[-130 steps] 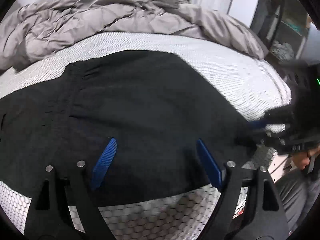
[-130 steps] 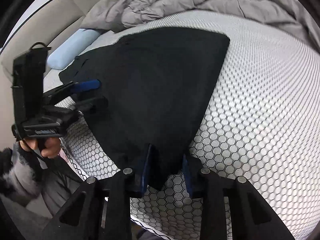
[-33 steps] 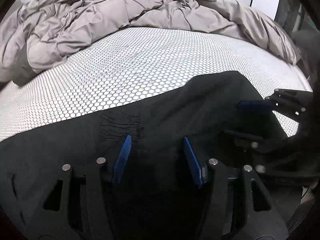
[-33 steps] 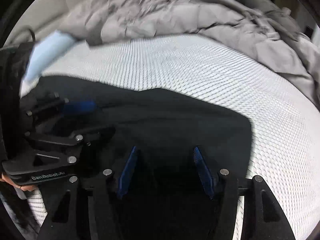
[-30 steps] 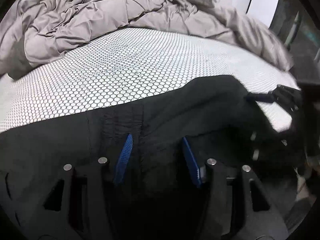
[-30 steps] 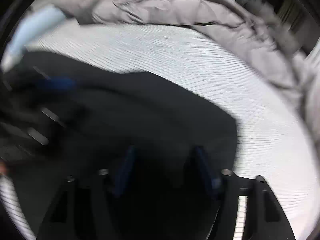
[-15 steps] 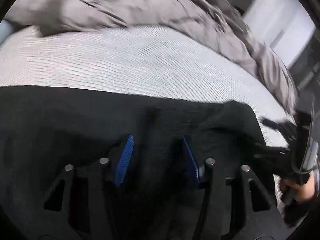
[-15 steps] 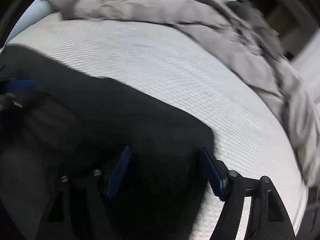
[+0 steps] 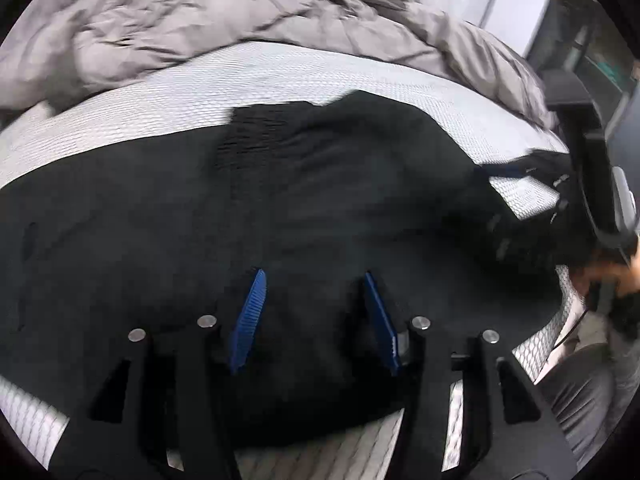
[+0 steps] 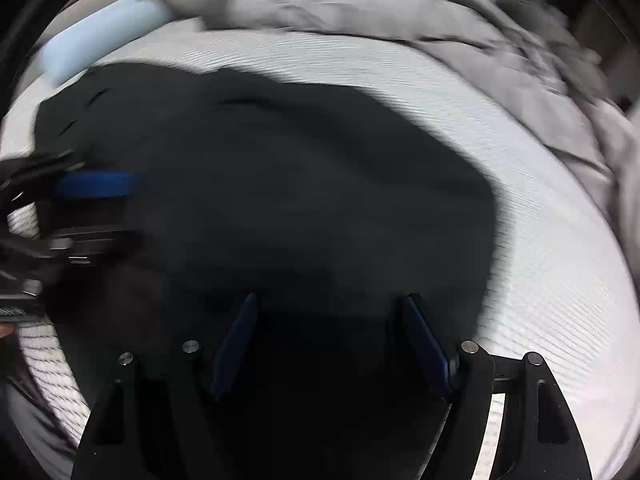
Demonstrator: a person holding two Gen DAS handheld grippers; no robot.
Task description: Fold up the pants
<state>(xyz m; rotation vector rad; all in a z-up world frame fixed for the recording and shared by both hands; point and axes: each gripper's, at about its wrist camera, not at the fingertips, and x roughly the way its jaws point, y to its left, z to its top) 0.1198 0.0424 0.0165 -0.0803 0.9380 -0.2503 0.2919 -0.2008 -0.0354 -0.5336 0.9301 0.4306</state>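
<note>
Left gripper jaws parted; right gripper jaws wide apart.

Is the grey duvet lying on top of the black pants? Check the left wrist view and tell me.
No, the grey duvet is bunched at the far side, with a strip of white honeycomb mattress between it and the black pants.

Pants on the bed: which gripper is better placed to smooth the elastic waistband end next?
Left, probably. The left gripper hovers open over the pants with the gathered waistband straight ahead; the right gripper faces plain fabric near the mattress edge.

Black pants motion-blurred, left edge beyond the frame.
</note>
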